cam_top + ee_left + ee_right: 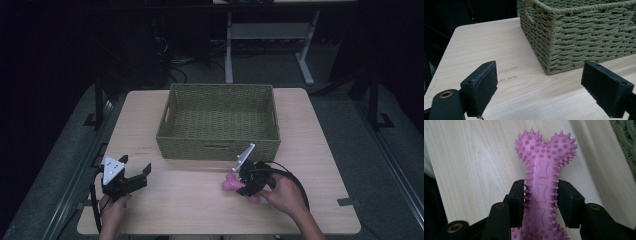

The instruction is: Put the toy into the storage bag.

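near the basket (218, 145), the right gripper (541, 195) has clamped its jaws on the pink spiky bone toy's (544, 172) shaft.

Woven green basket (218, 120), centre frame, on a pale wooden table (150, 210); apparently white desk legs (228, 55) behind, upper centre.

Wooden table (200, 205) with green woven basket (218, 121) at the far middle, open side up. Right gripper (239, 186) sits just in front of basket's near right corner, jaws on a pink spiky toy (230, 183) lying on the tabletop. Left gripper (139, 175) at near left, jaws spread apart, nothing between them, well apart from the toy.
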Demonstrator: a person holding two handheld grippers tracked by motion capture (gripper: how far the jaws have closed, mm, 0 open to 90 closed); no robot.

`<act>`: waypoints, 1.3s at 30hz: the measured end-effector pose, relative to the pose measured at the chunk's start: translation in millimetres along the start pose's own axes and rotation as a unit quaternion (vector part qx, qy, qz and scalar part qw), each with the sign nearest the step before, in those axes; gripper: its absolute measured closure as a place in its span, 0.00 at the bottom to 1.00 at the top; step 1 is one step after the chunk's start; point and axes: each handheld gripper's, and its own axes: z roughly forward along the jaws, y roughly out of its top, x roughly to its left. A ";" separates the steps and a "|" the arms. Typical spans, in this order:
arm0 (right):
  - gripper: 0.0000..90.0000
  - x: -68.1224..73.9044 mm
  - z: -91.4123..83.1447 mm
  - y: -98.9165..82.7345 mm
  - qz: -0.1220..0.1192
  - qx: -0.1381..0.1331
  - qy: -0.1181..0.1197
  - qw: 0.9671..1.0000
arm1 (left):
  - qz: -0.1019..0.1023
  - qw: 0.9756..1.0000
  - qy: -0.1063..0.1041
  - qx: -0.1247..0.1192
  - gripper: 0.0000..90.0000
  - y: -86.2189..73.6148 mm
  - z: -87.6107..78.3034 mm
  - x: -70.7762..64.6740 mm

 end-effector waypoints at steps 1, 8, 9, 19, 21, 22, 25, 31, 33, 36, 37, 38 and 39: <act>0.64 0.0 0.0 0.0 0.000 0.000 0.000 1.000 | 0.000 1.000 0.000 0.000 0.14 0.0 0.0 0.0; 0.64 -1.4 -18.3 8.3 -0.018 -0.011 0.012 1.000 | 0.001 1.000 0.000 -0.001 0.14 0.0 0.1 -0.5; 0.64 -1.9 -20.4 9.2 -0.018 -0.013 0.013 1.000 | 0.001 1.000 0.000 -0.001 0.14 0.0 0.1 -0.5; 0.64 -9.1 -45.3 19.7 -0.030 -0.023 0.029 0.999 | 0.000 1.000 0.000 0.000 0.14 0.0 -0.3 0.1; 0.64 -10.9 -52.3 22.1 -0.032 -0.028 0.031 0.999 | -0.001 1.000 0.000 0.000 0.14 0.0 0.0 -0.3; 0.64 -11.7 -54.3 22.8 -0.035 -0.030 0.032 0.998 | -0.001 1.000 -0.001 0.001 0.14 0.0 0.2 -0.5; 0.64 -12.9 -58.3 24.2 -0.036 -0.032 0.034 0.998 | -0.001 1.000 -0.003 -0.001 0.14 -0.3 0.3 -1.3; 0.64 -16.9 -70.7 29.4 -0.041 -0.044 0.039 0.997 | 0.000 1.000 -0.001 0.002 0.14 -0.1 1.3 -2.0; 0.64 -18.9 -73.5 30.4 -0.043 -0.048 0.039 0.997 | -0.001 1.000 0.000 0.001 0.14 -0.2 1.5 -1.7; 0.64 -21.4 -76.5 31.4 -0.044 -0.050 0.039 0.997 | -0.001 1.000 0.003 0.001 0.14 -0.1 1.5 -0.9; 0.64 -23.9 -80.0 32.3 -0.042 -0.054 0.040 0.997 | -0.002 1.000 0.003 0.002 0.14 -0.3 1.3 -0.2; 0.64 -23.9 -80.0 32.3 -0.042 -0.054 0.040 0.997 | -0.002 1.000 0.003 0.002 0.14 -0.3 1.3 -0.2; 0.64 -26.7 -83.0 33.4 -0.041 -0.056 0.044 0.997 | -0.002 1.000 0.004 0.001 0.14 -0.6 1.1 -0.3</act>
